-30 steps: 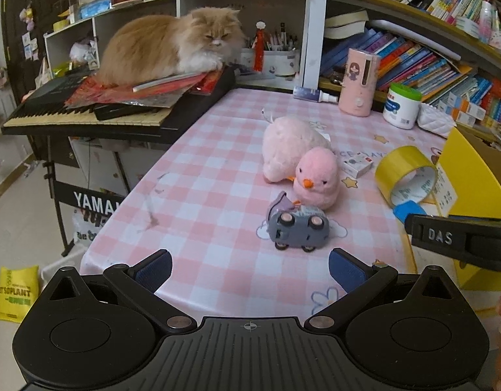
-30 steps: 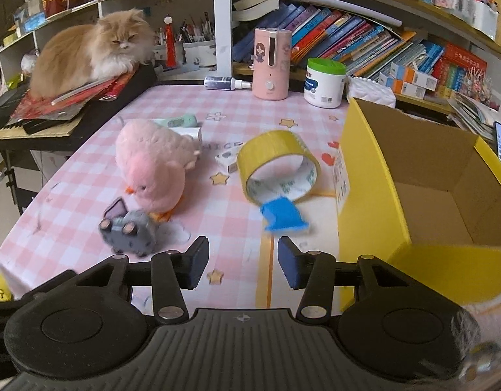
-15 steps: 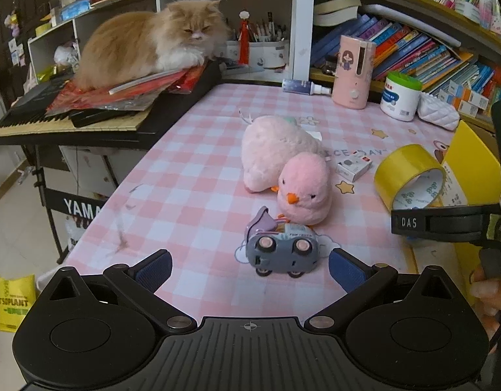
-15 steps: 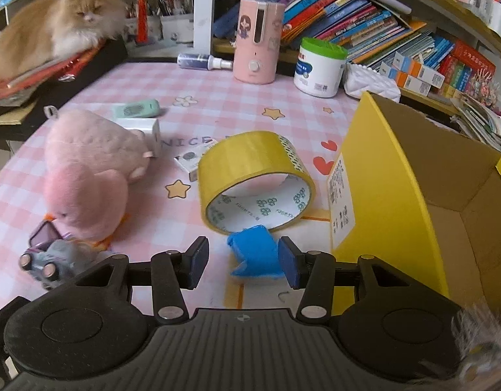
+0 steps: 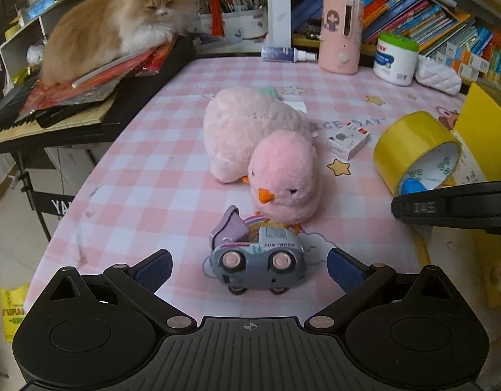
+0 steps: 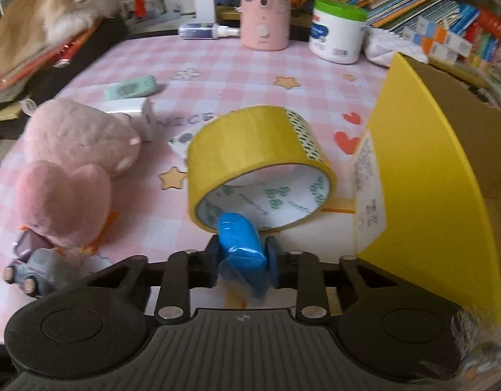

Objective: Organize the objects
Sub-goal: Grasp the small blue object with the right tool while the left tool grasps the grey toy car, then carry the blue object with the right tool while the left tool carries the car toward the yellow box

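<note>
**Right gripper pinching the blue packet while the left hangs over the toy truck**

The right gripper (image 6: 241, 262) is pinching a small blue packet (image 6: 240, 241) between its two pads; its jaws have just been closing, and the packet is now sitting squeezed between them with its wrapper bulging out above and below. The packet is lying at the near rim of a yellow tape roll (image 6: 260, 166), which is resting on its side on the pink checked tablecloth (image 6: 218, 65), its open core facing the camera. Just to the right of the roll, a yellow cardboard box (image 6: 423, 176) is standing with its opening turned sideways.

The left gripper (image 5: 249, 265) is holding its fingers spread wide, gripping nothing. A grey toy truck (image 5: 258, 260), lettered "FUN TRUCK", is lying on its side between the spread pads, wheels toward the camera, apart from both pads. Directly behind the truck, a pink plush chick (image 5: 284, 176) is sitting with its beak pointing down toward it, and a paler pink plush (image 5: 250, 123) is lying against the chick's back. A small white box (image 5: 348, 140) is lying between the plush toys and the tape roll.

At the far left, an orange cat (image 5: 120, 29) is resting on papers piled on a keyboard.
</note>
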`<state>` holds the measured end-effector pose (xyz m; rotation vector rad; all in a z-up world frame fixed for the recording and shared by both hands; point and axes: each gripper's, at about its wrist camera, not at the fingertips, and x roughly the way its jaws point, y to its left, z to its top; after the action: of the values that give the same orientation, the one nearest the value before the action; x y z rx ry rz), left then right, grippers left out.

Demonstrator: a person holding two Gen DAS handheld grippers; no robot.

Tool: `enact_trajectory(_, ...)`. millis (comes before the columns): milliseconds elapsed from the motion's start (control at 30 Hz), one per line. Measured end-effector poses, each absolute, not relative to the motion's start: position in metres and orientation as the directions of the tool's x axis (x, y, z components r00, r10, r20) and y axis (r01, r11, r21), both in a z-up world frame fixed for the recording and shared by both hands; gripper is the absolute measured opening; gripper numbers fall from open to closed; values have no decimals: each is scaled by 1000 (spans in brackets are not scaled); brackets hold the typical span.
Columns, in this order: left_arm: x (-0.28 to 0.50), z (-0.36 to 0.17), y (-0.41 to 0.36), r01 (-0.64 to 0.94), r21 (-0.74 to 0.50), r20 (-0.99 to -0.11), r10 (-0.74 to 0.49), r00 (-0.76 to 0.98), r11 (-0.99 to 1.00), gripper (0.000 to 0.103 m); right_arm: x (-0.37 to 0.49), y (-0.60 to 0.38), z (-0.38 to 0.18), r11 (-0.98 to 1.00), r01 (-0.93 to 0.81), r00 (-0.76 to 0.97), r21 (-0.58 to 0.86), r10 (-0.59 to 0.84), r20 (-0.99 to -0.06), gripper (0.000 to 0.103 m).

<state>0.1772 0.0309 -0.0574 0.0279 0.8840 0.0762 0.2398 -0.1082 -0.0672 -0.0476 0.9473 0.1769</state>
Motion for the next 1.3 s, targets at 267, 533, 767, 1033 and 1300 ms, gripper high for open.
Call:
enact_trajectory(267,192,-71,32,-56,68,-793,88,603,996,77,225,-110,-46,966,-245,618,80,219,-755,24)
enact_trajectory(533,174,-57,43,-71,2,-781,46,622,998,64,213,-112,-30,959,-273,646,77,242,-724,24)
enact_trajectory(767,142,-34,52,-59,-43,-743,8,669,997,64,185,-112,-15,949,-310,659,64,263,-705,24)
enact_trajectory(1033,100,-21,60,-28,-65,-716,-27,698,998,64,142,-111,-9,952,-300,651,69,257,-714,24)
enact_trajectory(1300,60,-10,62,19,-44,-691,-44,721,999,64,96,-109,-7,965,-251,658,71,224,-719,24)
